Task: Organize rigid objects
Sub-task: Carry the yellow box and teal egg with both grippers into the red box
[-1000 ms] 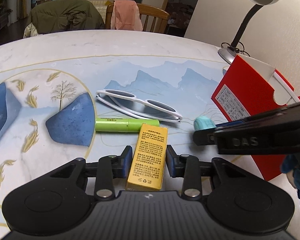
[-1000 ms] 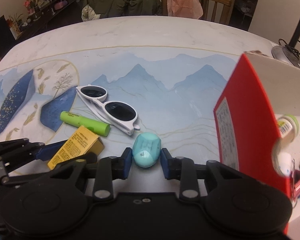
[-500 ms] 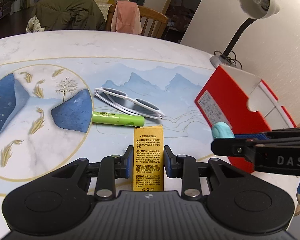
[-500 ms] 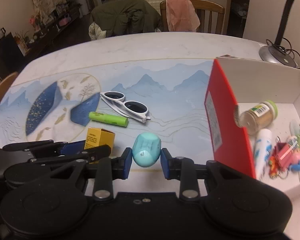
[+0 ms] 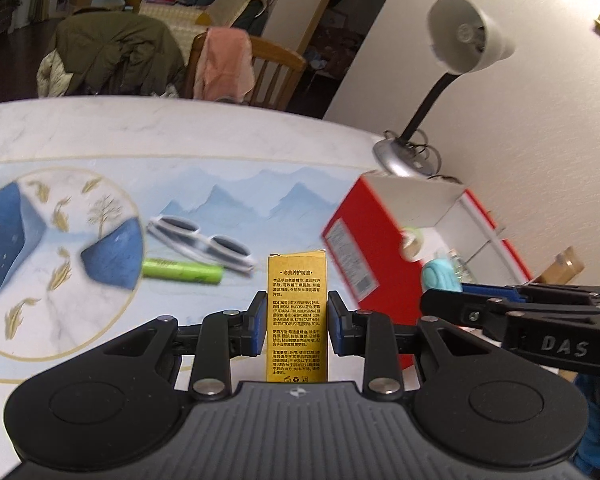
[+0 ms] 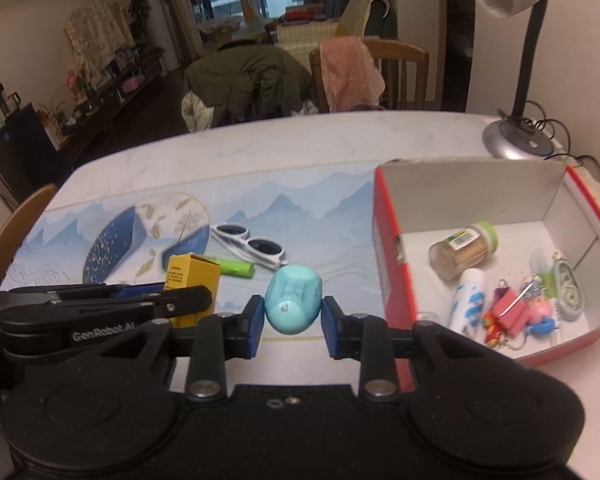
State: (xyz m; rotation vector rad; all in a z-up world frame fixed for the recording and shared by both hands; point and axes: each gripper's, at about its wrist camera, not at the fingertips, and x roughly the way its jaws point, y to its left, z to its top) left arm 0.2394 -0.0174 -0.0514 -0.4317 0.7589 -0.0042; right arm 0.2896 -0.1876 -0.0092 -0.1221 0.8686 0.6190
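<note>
The left gripper (image 5: 297, 322) has its jaws clamped on a tall yellow carton (image 5: 297, 316) printed with black text, held upright above the table (image 5: 180, 140). To its right, the right gripper (image 6: 293, 322) has its jaws closed around a rounded teal case (image 6: 293, 304), also lifted off the table. Farther out on the table lie a green tube (image 5: 183, 272) and, just beyond it, white sunglasses (image 5: 202, 242) with dark lenses, folded. On the right stands an open red box (image 6: 384, 264) with a white inside. In it lie a jar of toothpicks (image 6: 462, 250) on its side, a white tube (image 6: 468, 298), a pink clip (image 6: 506, 310) and small keyrings. Behind the box, at the far right of the table, stands a desk lamp (image 5: 466, 42) with a black bendable neck.
</note>
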